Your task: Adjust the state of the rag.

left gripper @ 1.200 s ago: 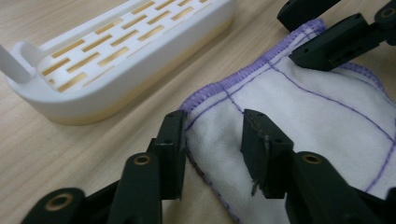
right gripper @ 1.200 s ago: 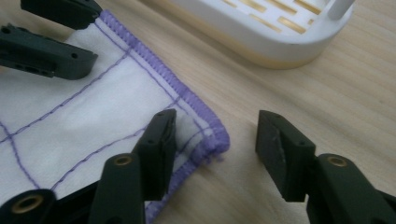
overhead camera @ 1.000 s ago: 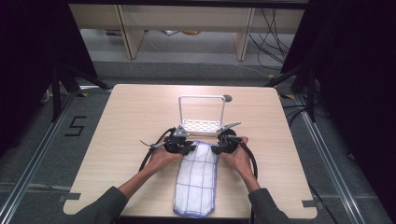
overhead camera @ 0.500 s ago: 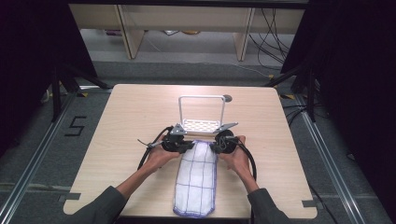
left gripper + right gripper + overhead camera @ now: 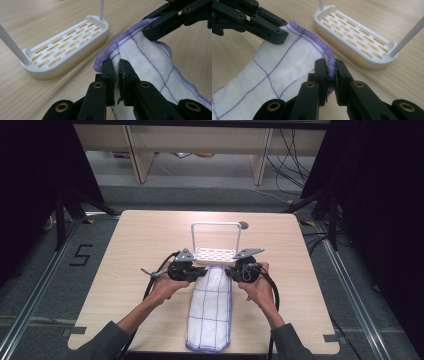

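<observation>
My 2 grippers, left (image 5: 117, 75) and right (image 5: 331, 72), have jaws clamped on the cloth's (image 5: 212, 307) far corners; it is soft, light and limp, best held by its hem.

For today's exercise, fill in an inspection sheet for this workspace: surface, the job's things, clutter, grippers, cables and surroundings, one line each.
Surface: light wooden table, bare around the work.
Job's things: white cloth with purple grid stitching and purple hem, lying lengthwise toward the person; white slotted rack with an upright wire frame just beyond its far end.
Clutter: nothing seen.
Grippers: left gripper shut on the cloth's far left corner; right gripper shut on the far right corner, on the hem.
Cables: a black cable trails from each gripper toward the person; loose cables on the floor at the far right.
Surroundings: grey floor, wooden furniture legs beyond the table, dark curtains at both sides.
</observation>
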Demonstrator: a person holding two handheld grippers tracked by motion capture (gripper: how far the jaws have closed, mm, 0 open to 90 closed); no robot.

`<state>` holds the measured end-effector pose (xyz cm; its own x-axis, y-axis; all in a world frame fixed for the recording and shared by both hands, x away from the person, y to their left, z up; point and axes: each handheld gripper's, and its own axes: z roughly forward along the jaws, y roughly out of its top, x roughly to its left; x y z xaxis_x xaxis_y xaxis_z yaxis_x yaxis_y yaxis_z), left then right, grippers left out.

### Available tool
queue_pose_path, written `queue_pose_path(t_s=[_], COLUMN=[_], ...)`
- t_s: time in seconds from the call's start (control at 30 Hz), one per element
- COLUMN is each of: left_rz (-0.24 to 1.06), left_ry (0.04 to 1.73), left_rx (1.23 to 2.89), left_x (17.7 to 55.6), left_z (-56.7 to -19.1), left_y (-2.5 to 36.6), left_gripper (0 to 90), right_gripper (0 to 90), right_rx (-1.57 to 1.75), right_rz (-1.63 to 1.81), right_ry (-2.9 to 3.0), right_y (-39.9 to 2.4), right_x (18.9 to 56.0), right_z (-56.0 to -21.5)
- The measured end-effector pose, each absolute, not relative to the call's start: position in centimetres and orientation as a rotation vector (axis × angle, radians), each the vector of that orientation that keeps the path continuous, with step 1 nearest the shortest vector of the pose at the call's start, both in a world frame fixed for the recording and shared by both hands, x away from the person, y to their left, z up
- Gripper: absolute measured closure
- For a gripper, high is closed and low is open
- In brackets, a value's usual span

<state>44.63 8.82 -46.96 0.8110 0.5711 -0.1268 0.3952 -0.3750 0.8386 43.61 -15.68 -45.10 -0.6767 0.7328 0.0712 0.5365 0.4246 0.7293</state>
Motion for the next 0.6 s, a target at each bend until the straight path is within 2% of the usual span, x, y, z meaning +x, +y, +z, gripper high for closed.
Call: queue_pose_path(t_s=[0.6], left_rz=[0.251], left_ry=[0.698], left_rx=[1.974], left_x=[43.0], left_z=[-44.1], left_y=[10.3], left_gripper=[83.1], right_gripper=[82.9], right_rx=[1.022], right_rz=[1.159], right_ry=[2.403], right_y=[-15.4], right_x=[42.4], right_z=[-42.5])
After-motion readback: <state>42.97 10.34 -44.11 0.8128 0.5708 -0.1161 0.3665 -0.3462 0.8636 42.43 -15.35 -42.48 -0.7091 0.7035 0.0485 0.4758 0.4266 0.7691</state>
